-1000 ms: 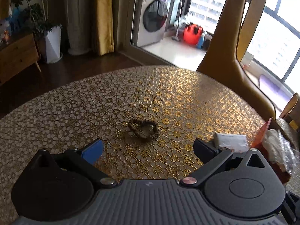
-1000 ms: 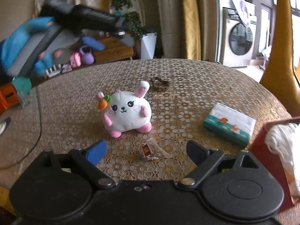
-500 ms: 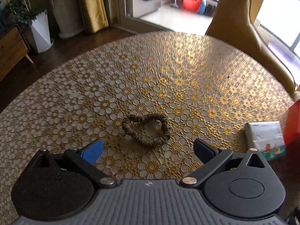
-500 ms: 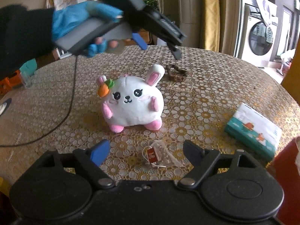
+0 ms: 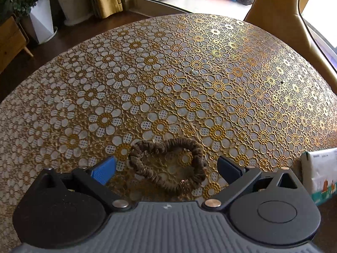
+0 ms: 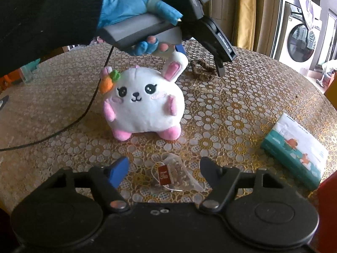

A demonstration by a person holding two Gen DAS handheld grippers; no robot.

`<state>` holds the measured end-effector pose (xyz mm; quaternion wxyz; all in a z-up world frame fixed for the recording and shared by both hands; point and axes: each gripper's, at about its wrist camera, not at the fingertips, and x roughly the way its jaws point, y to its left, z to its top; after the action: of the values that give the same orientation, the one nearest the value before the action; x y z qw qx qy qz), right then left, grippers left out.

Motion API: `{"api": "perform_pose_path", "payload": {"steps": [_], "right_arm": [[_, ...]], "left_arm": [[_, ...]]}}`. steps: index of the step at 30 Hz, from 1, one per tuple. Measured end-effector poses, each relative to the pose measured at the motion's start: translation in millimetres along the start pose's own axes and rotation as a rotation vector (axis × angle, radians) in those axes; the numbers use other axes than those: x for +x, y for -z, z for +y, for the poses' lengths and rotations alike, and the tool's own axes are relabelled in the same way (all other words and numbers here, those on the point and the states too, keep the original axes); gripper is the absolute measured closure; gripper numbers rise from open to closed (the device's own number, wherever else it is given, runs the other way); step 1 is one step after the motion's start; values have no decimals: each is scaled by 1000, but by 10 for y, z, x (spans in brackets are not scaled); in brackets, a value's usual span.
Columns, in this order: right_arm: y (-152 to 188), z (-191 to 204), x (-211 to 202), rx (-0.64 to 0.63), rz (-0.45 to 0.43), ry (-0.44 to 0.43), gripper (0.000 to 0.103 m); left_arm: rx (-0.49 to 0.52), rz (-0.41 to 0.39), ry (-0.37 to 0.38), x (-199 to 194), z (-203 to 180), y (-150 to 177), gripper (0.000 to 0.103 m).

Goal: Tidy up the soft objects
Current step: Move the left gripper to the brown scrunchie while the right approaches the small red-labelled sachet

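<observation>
A brown fabric hair scrunchie lies on the gold lace table. My left gripper is open and low over it, with the scrunchie between its two fingers. The scrunchie also shows in the right wrist view, under the left gripper. A white plush bunny with pink ears and a carrot sits upright mid-table. My right gripper is open and empty, just above a clear tea bag packet in front of the bunny.
A teal and white tissue pack lies right of the bunny and shows at the right edge of the left wrist view. A red box edge stands at far right. A tan chair stands behind the table. A black cable crosses the left.
My left gripper has moved forward and down until the scrunchie sits between its open fingers. My right gripper has moved closer to the bunny and the tea bag packet.
</observation>
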<state>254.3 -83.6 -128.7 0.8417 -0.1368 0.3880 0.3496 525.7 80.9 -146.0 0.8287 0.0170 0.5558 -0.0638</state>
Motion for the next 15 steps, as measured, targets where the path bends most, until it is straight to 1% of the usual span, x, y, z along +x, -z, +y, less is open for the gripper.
{"api": "perform_pose_path", "payload": {"steps": [2,4,6,9,11,13,15], "right_arm": [[8,-10,17,-1,5,2,33],[16,-25,36,8,14,1,39],[20,-28,55,8,24,0,48],[39,-31,78,11,28,5,56],[45,-38,87,13,29,8,58],[51,-53,93,18,30,11,63],[50,-65,94,25,30,10,68]], "left_arm": [[0,8,-4,54,-8,-9,0],[20,-3,-19,70,-35,-6,0],[20,-9,-24,89,-46,-19,1],[16,-21,-32,99,-55,-22,1],[23,-31,-41,127,-73,-48,3],[26,-44,-42,115,-94,-35,9],[28,-55,-40,79,-125,-22,22]]}}
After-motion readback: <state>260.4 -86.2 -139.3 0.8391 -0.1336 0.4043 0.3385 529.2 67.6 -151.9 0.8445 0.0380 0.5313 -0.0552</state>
